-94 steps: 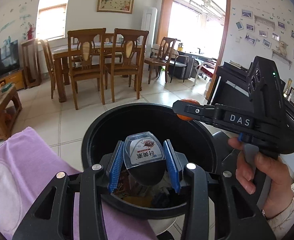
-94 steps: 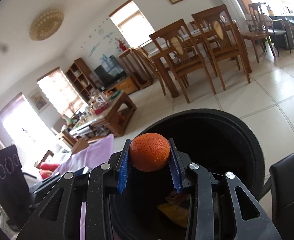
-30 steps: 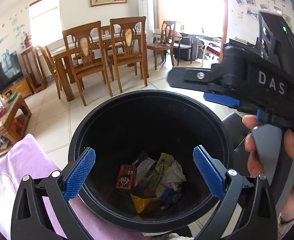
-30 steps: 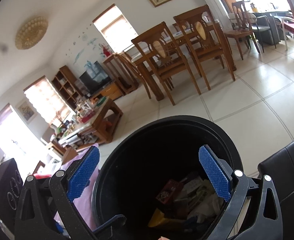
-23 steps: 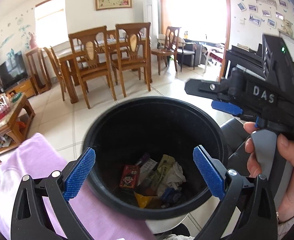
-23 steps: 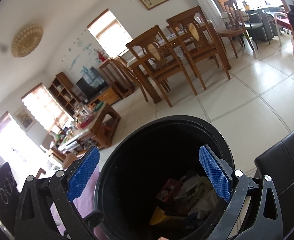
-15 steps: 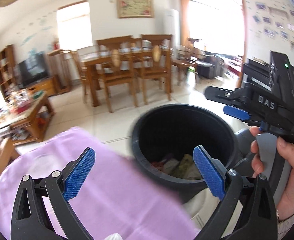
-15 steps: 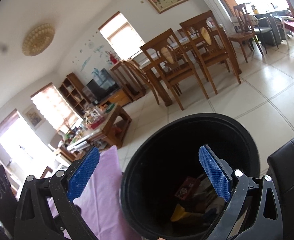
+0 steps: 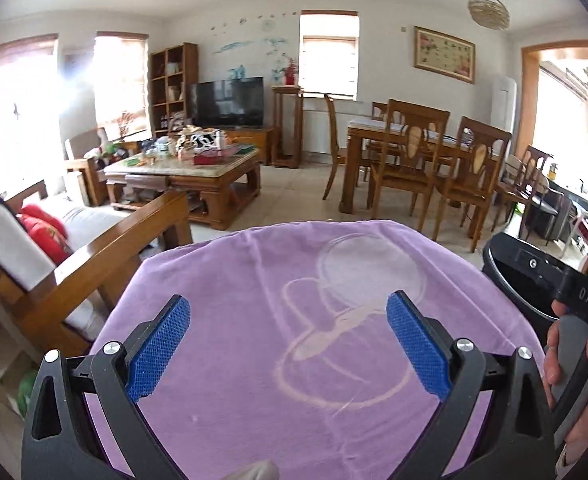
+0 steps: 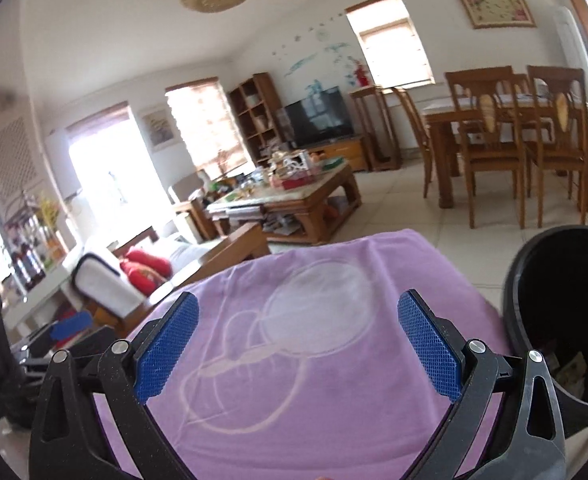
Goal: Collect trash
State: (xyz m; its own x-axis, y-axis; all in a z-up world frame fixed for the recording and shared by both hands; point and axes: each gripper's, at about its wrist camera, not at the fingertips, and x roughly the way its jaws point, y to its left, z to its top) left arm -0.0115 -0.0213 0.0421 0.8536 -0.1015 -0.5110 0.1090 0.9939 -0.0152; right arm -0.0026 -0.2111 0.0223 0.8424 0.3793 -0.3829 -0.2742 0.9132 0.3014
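the left gripper [image 9: 287, 346] hangs over a purple cloth [image 9: 253, 280] with its blue-padded jaws spread wide and nothing between them. the cloth carries a pale outline drawing, and its bare surface fills the lower half of the left wrist view. at about 3 o'clock in that view a hand [image 9: 574, 360] grips the handle of the other tool, and behind it shows a slice of the black trash bin [image 9: 510, 276].

the right gripper [image 10: 298, 342] is likewise splayed open and empty above the same purple cloth [image 10: 314, 380]. in the right wrist view the black trash bin [image 10: 514, 300] stands at 4 o'clock, just beside the cloth's edge (a few scraps of wrapper [image 10: 574, 366] show low inside it, too dark to make out further). at 9 o'clock the body of the left tool is partly seen.

beyond the cloth, at 12 o'clock in the left view, a wooden coffee table [image 9: 197, 172] is crowded with clutter, a television [image 9: 227, 102] behind it. a dining table with chairs [image 9: 422, 156] sits at 2 o'clock, and a wooden sofa with red cushions [image 9: 41, 228] at 9 o'clock. a small pale object at 6 o'clock is too blurred to identify.
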